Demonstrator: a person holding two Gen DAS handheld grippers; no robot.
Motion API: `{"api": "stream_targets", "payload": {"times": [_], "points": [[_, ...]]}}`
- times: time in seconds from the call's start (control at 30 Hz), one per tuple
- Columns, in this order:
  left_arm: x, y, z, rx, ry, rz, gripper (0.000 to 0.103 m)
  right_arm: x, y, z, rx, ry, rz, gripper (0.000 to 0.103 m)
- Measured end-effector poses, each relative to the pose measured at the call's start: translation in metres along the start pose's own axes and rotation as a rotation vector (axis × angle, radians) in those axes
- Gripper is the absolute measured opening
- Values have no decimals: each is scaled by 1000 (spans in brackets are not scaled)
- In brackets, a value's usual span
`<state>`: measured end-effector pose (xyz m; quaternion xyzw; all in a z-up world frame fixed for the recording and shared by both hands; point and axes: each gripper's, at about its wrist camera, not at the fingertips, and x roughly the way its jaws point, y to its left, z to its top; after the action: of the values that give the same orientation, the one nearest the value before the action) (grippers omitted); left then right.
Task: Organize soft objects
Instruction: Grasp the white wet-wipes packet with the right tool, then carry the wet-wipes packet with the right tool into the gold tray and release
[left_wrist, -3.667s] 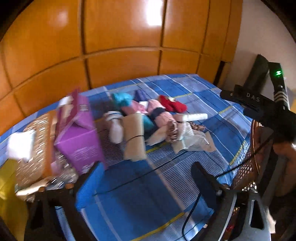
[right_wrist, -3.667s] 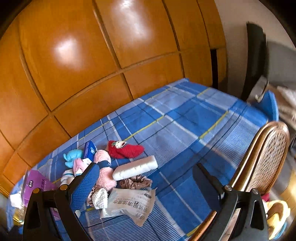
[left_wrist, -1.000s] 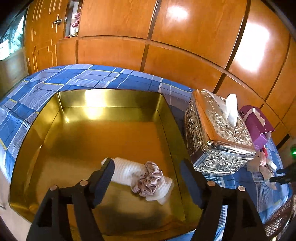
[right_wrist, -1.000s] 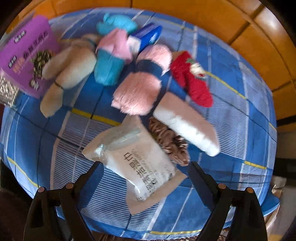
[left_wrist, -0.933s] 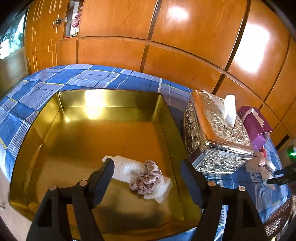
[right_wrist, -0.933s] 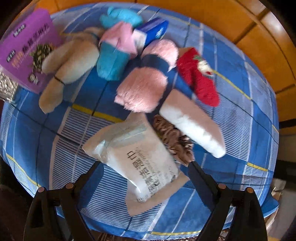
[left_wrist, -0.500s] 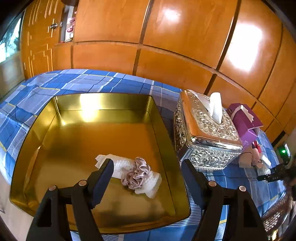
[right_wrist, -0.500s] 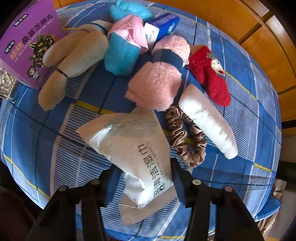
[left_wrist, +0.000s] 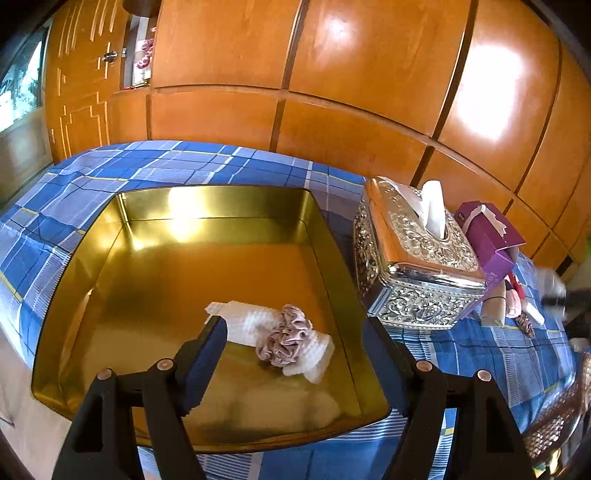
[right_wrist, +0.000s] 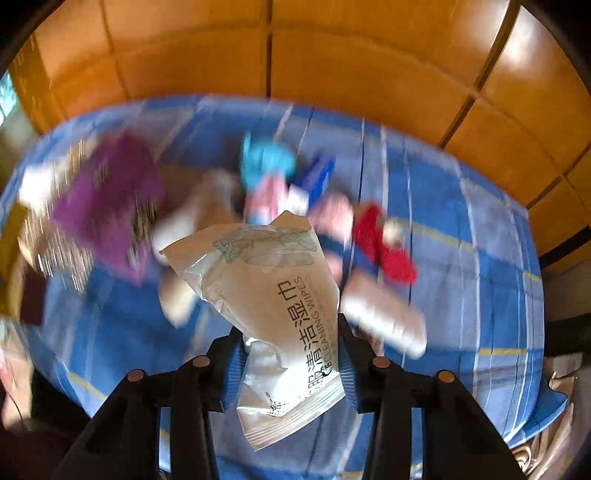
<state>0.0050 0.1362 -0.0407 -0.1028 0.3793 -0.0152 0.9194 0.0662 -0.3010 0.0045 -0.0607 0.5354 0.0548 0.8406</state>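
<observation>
Two tools: right gripper (right_wrist: 290, 363) has just closed on the wipes pack (right_wrist: 273, 295), now pinched between its pads, above the pile.
Left gripper (left_wrist: 295, 354): open, empty, over gold tray (left_wrist: 110, 258).
Advice: grip firmly; slippery pack probably sags.

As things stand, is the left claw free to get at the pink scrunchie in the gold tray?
Probably yes. The left claw is open and holds nothing, and hangs just above the pink scrunchie, which lies on a white rolled cloth in the open gold tray. Nothing covers it.
</observation>
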Motion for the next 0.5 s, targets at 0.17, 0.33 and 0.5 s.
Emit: {"api": "stream_targets", "payload": {"times": [0.17,0.33,0.5], "points": [[-6,10,1,-15,-11,22,78,-20,28,63,27,-120,18,43],[-14,22,4,-34,-21,52,84,-18,76,138,4,-219,125,43],[-24,38,5,-57,-32,100,85,-29,175,162,-137,-274,293,44]]}}
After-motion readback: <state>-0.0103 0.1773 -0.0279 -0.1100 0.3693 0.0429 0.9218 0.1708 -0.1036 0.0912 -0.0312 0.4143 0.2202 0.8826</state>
